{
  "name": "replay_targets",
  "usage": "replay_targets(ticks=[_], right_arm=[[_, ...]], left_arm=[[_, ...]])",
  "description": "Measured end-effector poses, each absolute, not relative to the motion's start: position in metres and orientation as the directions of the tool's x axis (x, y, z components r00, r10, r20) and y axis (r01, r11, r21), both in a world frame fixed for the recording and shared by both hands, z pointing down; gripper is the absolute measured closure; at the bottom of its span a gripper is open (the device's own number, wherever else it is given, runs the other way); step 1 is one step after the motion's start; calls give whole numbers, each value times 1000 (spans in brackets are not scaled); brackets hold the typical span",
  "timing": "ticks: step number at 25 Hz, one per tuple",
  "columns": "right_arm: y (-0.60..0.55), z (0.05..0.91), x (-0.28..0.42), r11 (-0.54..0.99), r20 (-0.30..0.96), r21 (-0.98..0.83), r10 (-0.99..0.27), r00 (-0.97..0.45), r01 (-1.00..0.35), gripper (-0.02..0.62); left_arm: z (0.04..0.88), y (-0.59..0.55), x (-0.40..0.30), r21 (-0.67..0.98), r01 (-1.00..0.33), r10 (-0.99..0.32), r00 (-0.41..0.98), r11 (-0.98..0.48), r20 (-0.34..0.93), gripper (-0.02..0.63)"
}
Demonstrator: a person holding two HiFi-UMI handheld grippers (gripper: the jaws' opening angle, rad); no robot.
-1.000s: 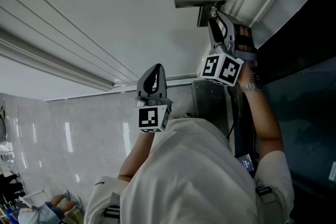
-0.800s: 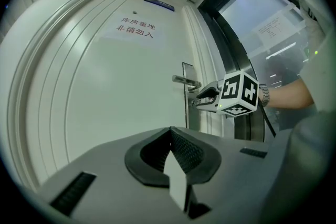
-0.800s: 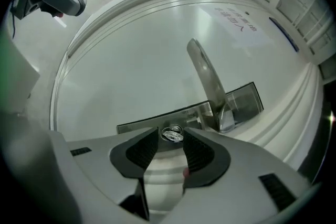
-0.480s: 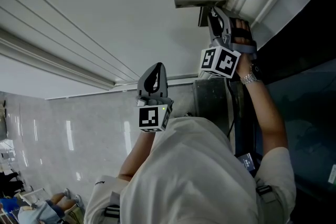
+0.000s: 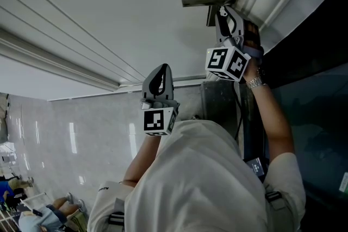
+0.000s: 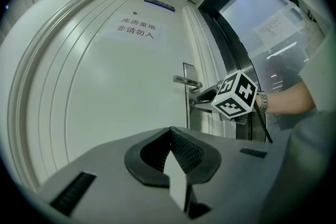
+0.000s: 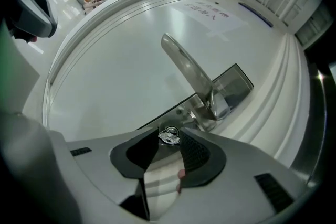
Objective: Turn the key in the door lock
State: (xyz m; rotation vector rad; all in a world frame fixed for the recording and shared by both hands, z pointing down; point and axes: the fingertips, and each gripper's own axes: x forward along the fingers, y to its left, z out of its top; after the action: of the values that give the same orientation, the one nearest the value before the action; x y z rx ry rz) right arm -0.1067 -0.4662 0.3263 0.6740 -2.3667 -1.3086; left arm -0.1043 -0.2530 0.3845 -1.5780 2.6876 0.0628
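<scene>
Right gripper view puts the key (image 7: 169,136) at lower centre. It stands in the door lock (image 7: 231,86), just below the root of the lever handle (image 7: 186,68), and only its small shiny head shows. The right hand-held gripper (image 7: 169,140) appears clamped on that head, which is pinched between the very tips of the jaws. In the head view this sits at the upper right of the frame, against the pale door (image 5: 109,13).

The left hand-held gripper (image 5: 161,70) hangs mid-frame, well apart from the lock, with its jaws together on nothing.

The key looks thin, stiff and smooth, so it is light but likely slippery. The flat head is the place to hold, with one pad on each face. Twisting should follow the shaft's own line, since a skewed pull could slip off the head or bend the blade.
</scene>
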Motion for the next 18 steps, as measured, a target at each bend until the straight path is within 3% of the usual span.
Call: replay_targets(ticks=[10, 18], right_arm=[[-467, 321, -105, 608, 33, 703, -546, -837, -369, 471], [-472, 315, -103, 814, 38, 349, -508, -860, -465, 472]], left_arm=[[388, -253, -104, 25, -869, -868, -495, 494, -34, 597], [392, -251, -106, 25, -862, -861, -507, 506, -29, 597]])
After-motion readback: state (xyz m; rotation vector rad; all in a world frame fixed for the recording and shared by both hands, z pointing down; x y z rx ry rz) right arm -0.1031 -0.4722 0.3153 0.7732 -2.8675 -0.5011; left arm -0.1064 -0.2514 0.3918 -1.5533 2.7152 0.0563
